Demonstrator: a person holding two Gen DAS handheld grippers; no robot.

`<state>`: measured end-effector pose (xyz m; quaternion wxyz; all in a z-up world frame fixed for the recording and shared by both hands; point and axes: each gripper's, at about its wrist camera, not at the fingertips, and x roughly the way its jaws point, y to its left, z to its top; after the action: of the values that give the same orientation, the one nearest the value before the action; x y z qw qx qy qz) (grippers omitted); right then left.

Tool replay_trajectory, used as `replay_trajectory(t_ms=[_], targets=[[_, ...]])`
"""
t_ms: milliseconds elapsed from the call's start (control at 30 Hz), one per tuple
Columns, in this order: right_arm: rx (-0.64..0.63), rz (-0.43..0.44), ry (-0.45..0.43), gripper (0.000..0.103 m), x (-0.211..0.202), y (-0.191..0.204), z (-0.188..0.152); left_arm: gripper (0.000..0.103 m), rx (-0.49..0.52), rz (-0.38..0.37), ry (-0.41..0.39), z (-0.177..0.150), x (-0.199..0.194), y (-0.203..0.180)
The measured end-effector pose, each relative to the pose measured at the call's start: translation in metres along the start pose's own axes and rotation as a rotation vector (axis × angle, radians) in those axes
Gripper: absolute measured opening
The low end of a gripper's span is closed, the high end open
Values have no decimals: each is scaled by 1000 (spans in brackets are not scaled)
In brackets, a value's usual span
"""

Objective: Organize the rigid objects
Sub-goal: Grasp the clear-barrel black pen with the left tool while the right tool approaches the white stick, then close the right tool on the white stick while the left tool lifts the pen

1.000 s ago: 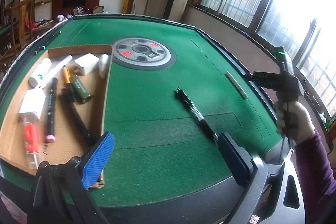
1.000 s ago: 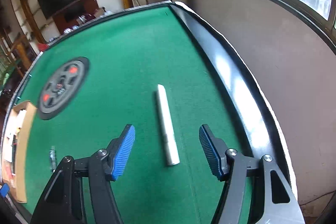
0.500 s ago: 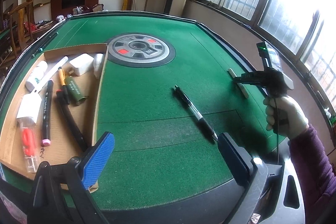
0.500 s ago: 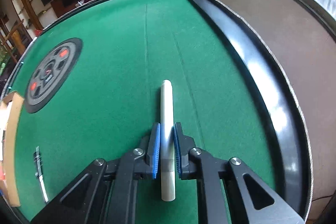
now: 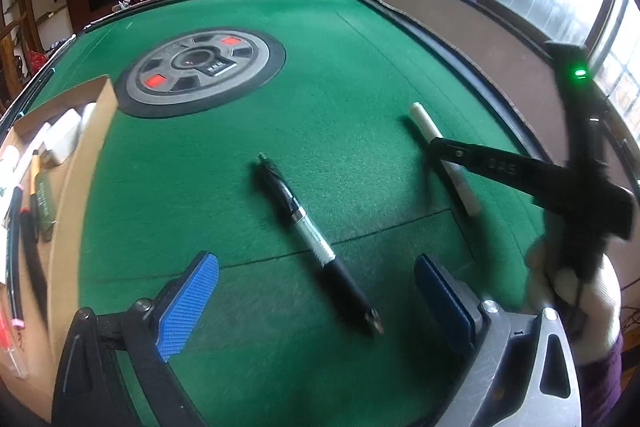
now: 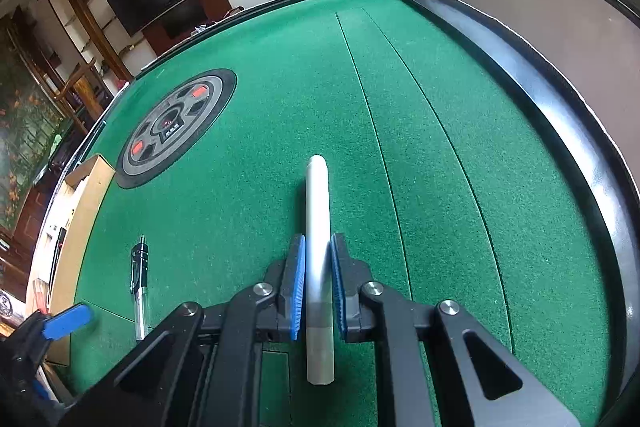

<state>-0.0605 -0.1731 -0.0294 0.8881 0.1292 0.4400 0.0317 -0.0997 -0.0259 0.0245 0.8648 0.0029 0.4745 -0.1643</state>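
A white cylindrical stick (image 6: pixel 318 227) lies lengthwise between the blue pads of my right gripper (image 6: pixel 318 247), which is shut on it. The left wrist view shows the same white stick (image 5: pixel 426 123) pinched by the right gripper (image 5: pixel 436 147) just above the green felt. A black and clear pen (image 5: pixel 316 243) lies on the felt, its near end between the wide-apart fingers of my left gripper (image 5: pixel 316 287), which is open and not touching it. The pen (image 6: pixel 140 275) also shows at the lower left of the right wrist view.
A cardboard tray (image 5: pixel 76 163) at the left holds several pens, markers and white items. A round grey disc with red marks (image 5: pixel 200 71) is set in the green felt table (image 5: pixel 360 67). A black raised rail (image 6: pixel 560 131) runs along the right edge. A gloved hand (image 5: pixel 568 283) holds the right gripper.
The right gripper closed on the white stick and lifted its near end slightly. The left gripper moved right and forward, away from the tray, so the pen now lies between its open fingers.
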Motion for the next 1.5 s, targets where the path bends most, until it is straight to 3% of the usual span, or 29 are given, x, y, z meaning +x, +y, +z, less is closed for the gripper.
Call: replay_trajectory(t_ms=[33,67,100,133,200,267,467,567,633,667,700,767,933,1100,1233,1267,1300,1333,1367,1500], targets=[[-1,1,0,13,3,2,0,99,5,10,4,1,6,-2],[-3,0,0,13,1,3,0,90,15,20,7,2,11,-5],[-3,2,0,13,0,2,0,73,24,23,15,2,16,-6],[-2,4,-1,13,0,2,0,72,40,38,8,1,19,-8],[0,12,-1,15,-1,0,0,46,71,62,-7,1,18,-10],[-2,13,-1,16,-2,0,0,36,66,52,-5,1,16,-3],[-13,24,-1,21,-5,-1,-1,38,12,41,-3,5,14,18],[-15,27,-1,22,-4,-1,-1,59,47,54,-12,5,21,6],[-15,28,-1,23,-4,-1,-1,63,82,67,-6,5,24,-3],[-14,29,-1,23,-4,-1,-1,59,110,43,-6,6,25,-9],[-13,31,-2,23,-4,-1,-1,41,138,36,-7,8,26,-11],[-12,35,-1,23,-4,-2,-1,26,199,48,-10,12,27,-14],[-18,40,-1,26,-3,-1,-1,24,138,15,11,24,29,8],[-36,42,1,33,-3,3,-1,57,130,1,-4,14,25,2],[-54,37,2,38,-2,7,-1,59,180,25,3,8,25,-18],[-57,36,3,39,-2,8,-1,49,192,22,0,7,24,-20],[-60,35,4,40,-2,9,-1,27,197,18,-5,6,23,-20],[-62,34,4,40,-1,9,-1,14,196,23,-6,4,21,-19],[-64,33,5,41,-1,9,-1,10,180,14,1,3,20,-16],[-95,2,10,41,0,15,-1,10,149,21,-2,-2,13,-10]])
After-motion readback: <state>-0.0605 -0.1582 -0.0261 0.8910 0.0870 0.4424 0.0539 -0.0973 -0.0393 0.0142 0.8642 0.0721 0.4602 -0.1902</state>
